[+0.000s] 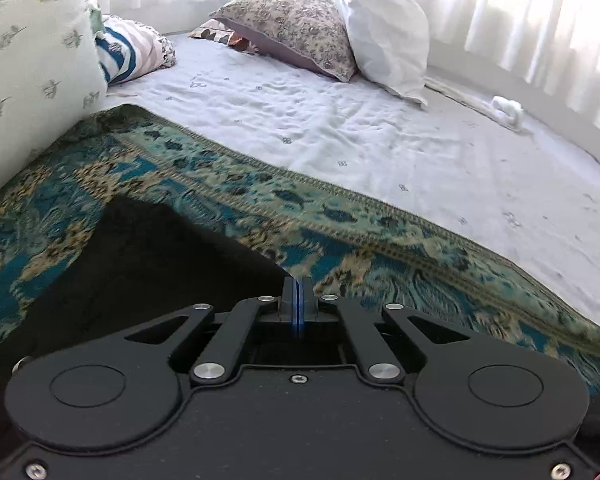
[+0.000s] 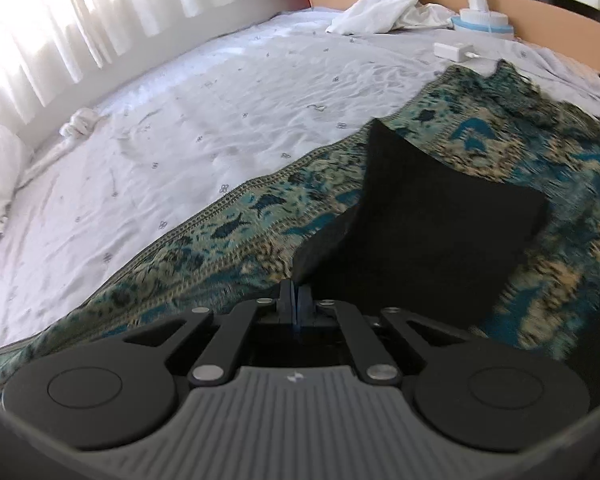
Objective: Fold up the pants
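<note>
The black pants (image 1: 140, 272) lie on a teal and tan patterned blanket (image 1: 260, 200) spread on the bed. In the left wrist view their edge runs up to the tips of my left gripper (image 1: 297, 280), which is shut on a corner of the cloth. In the right wrist view the pants (image 2: 420, 232) are raised in a fold above the blanket (image 2: 220, 232). A flap leads down into my right gripper (image 2: 296, 284), which is shut on it. Below both grippers the rest of the pants is hidden.
A white sheet (image 1: 380, 140) covers the bed beyond the blanket. A floral pillow (image 1: 296, 24), a white pillow (image 1: 384, 28), a striped cushion (image 1: 128, 48) and a flowered duvet (image 1: 28, 60) sit at the head. A white charger (image 2: 452, 49), a crumpled white cloth (image 2: 380, 4) and curtains (image 2: 60, 20) border the far side.
</note>
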`<state>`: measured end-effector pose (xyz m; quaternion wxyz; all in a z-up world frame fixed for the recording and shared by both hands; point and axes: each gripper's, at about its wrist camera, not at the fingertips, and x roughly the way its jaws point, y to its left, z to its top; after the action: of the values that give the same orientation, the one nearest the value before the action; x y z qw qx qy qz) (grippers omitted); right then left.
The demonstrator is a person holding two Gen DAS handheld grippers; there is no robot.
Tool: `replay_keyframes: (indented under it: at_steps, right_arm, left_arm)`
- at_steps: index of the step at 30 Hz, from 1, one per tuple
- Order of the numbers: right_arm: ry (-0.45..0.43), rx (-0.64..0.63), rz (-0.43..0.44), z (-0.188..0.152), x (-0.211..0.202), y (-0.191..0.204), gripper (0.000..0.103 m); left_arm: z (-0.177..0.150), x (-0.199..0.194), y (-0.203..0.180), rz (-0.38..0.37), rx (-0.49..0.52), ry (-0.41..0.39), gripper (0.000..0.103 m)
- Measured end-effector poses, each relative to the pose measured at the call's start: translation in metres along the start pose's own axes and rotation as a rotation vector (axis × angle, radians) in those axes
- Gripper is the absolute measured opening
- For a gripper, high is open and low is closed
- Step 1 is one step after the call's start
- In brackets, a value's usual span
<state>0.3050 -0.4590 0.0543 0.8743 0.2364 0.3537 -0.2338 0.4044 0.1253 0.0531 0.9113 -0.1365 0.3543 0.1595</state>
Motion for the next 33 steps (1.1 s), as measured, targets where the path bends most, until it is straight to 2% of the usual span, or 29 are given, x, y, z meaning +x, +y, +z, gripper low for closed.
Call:
replay_keyframes:
  at_steps: [5,10,19,25,33]
  right_arm:
    - [-0.017,0.060,0.062,-0.024,-0.046,-0.039,0.002]
    - [-0.060,0.110,0.080,-0.059,-0.099,-0.082,0.002]
    - [-0.102,0.148,0.030,-0.134,-0.180,-0.151,0.002]
    - [-0.082,0.176,0.005,-0.174,-0.196,-0.180,0.002]
    - [-0.123,0.171,-0.024,-0.196,-0.213,-0.198,0.003]
  left_arm:
    - [-0.020,-0.044,0.027,-0.047,0.001,-0.018,0.001]
    - [-0.058,-0.102,0.051,-0.067,0.036,-0.056,0.001]
    - [-0.139,-0.193,0.101,-0.069,0.082,-0.123,0.001]
    - [-0.189,-0.213,0.127,-0.022,0.114,-0.086,0.001]
    - [-0.219,-0.225,0.139,-0.013,0.130,-0.064,0.001]
